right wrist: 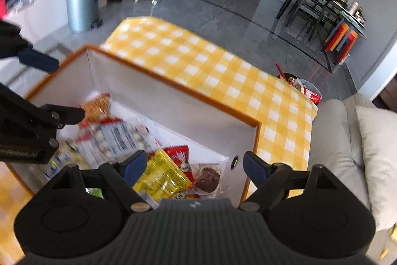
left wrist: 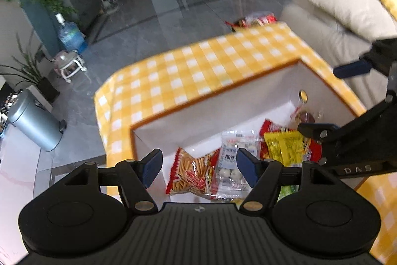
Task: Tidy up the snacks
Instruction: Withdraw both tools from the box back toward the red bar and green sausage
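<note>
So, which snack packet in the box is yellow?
The yellow packet lying just in front of the right gripper. The neighbours differ: a red bag beneath it, a clear-wrapped chocolate cake beside it.

Left tongs (left wrist: pixel 199 167) spread wide, nothing between the blue pads (left wrist: pixel 151 167), hovering over the near edge of the white box (left wrist: pixel 223 101) with orange rim. Box sits on the bench (left wrist: pixel 188 68), yellow-white check cloth. Inside the box: bag of stick snacks (left wrist: pixel 192 171), red edging, just beside a clear pack of white round pieces (left wrist: pixel 229 160); yellow packet (left wrist: pixel 285 147) lies over a red packet (left wrist: pixel 269 127); dark round snack in clear wrap (left wrist: pixel 305 116) near the far right corner. Right tongs (left wrist: pixel 325 101) come in from the right, above the box, spread apart, holding nothing. Beige sofa with cushion (left wrist: pixel 347 4) beyond the bench; grey bin (left wrist: pixel 34 121) on the floor at left.
</note>
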